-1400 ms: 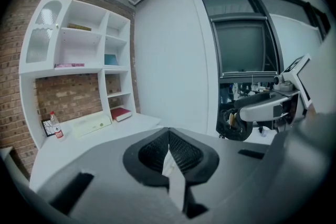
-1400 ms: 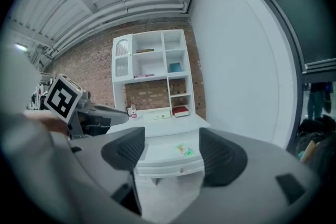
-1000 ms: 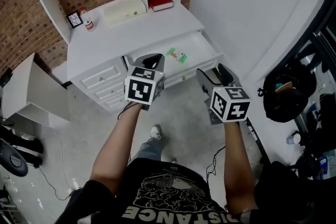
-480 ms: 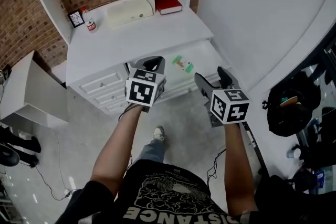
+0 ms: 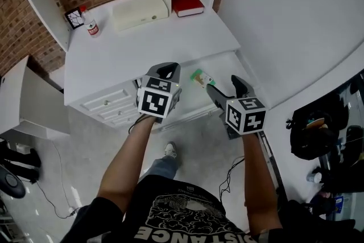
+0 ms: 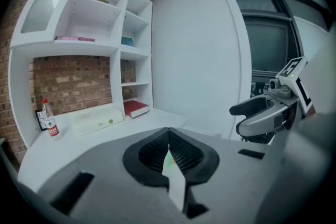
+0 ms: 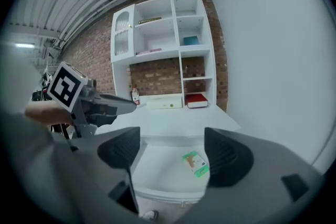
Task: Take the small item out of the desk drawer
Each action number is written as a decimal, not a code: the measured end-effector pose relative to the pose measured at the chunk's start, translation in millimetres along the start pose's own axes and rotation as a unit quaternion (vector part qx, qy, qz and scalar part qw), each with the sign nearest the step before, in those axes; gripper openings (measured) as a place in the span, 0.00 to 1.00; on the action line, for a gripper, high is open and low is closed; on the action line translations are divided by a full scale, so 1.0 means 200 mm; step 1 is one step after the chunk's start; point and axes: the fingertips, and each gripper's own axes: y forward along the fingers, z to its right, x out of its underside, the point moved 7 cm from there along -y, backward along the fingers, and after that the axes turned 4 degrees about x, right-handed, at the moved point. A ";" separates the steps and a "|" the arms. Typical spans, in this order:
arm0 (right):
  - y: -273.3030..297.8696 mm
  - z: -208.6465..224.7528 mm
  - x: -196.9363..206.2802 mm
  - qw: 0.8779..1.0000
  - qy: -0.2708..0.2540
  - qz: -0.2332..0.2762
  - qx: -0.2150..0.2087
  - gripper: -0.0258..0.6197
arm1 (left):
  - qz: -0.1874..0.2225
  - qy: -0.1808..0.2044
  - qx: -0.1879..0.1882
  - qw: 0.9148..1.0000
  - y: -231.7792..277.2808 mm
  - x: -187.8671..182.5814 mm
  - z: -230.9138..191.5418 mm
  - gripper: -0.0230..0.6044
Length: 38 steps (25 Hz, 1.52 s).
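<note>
**Change from the frame one second earlier.** Both grippers have advanced from in front of the drawer to above it, and the desk [image 5: 149, 42] fills more of the head view. The right gripper [image 7: 173, 153] shows its jaws wider than before and opening. Nothing is pressed between its pads.

**Present state.** The left gripper [image 5: 166, 70] hangs over the desk's front edge at the drawer's left end, its jaws together and empty. The drawer [image 5: 223, 67] stands pulled out. The small item [image 5: 201, 78], a green-and-white packet, lies flat near the middle of the drawer floor. In the right gripper view it appears in the gap between the jaws, nearer the right pad, lying below them untouched.

**Edges and free room.** Bare drawer floor surrounds the packet on all sides. The drawer's right end runs close to the white wall [image 5: 284, 20]. The front half of the desk top is bare. A cream box [image 5: 140, 12], a red book [image 5: 187, 1] and a small bottle [image 5: 90, 24] stand along its rear edge, well apart from both grippers.
</note>
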 end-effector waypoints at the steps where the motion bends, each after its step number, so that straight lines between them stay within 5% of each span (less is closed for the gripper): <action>1: 0.05 0.01 0.00 1.000 -0.003 -0.009 -0.004 0.63 | -0.003 -0.001 0.003 1.000 0.03 0.01 -0.03 0.04; 12: 0.51 0.16 0.10 0.989 -0.047 -0.127 -0.052 0.67 | -0.022 -0.027 0.031 0.999 0.34 0.16 -0.23 0.04; 25: 0.92 0.24 0.35 0.952 -0.147 -0.249 -0.100 0.67 | -0.059 -0.053 0.080 0.994 0.65 0.42 -0.23 0.04; 38: 1.25 0.35 0.62 0.919 -0.187 -0.319 -0.137 0.72 | -0.104 -0.064 0.102 0.987 0.87 0.74 -0.22 0.04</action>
